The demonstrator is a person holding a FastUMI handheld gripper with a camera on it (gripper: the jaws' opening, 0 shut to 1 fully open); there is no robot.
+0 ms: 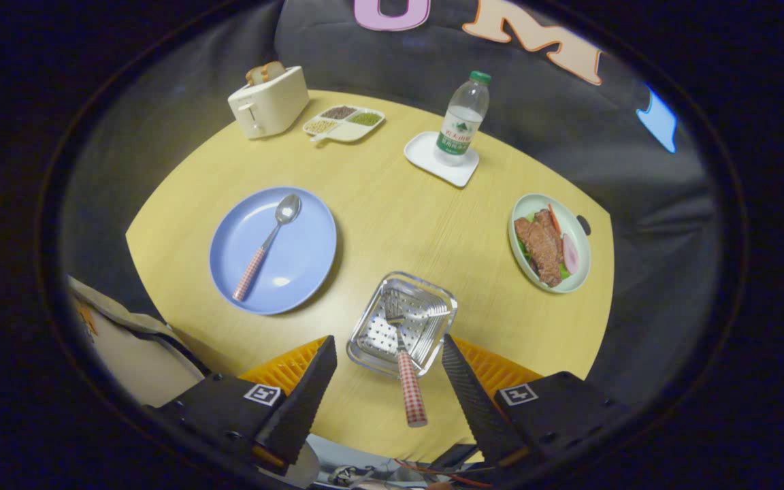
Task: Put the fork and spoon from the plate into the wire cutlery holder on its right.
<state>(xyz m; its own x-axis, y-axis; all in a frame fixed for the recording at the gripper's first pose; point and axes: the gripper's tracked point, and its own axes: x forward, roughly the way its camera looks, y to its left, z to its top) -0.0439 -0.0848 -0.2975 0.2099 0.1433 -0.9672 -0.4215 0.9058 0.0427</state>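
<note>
- My gripper [390,371] hangs above the near part of the round wooden table [392,204], its fingers spread wide and holding nothing.
- Between the fingers, and a little ahead of them, I see the cutlery holder [402,325], a square shiny perforated basket with its opening facing up.
- The fork [405,361] stands in that holder, tines down inside the basket and its checked handle leaning out over the near rim towards me; its long axis runs roughly straight along my line of sight, between the two fingers but touching neither.
- The spoon [266,243] lies on the blue plate [273,250], well to the left of the holder. Its bowl points away from me and slightly right, the checked handle angles back towards me and left, its end close to the plate's near rim.
- Bare table lies between plate and holder.
- Further off: a toaster [269,102] and a divided snack tray [344,123] at the far left edge, a water bottle [463,119] on a white coaster [441,158], and a dish of food [550,243] near the right edge.
- A cloth-covered shape [126,340] sits off the table's near left edge.
</note>
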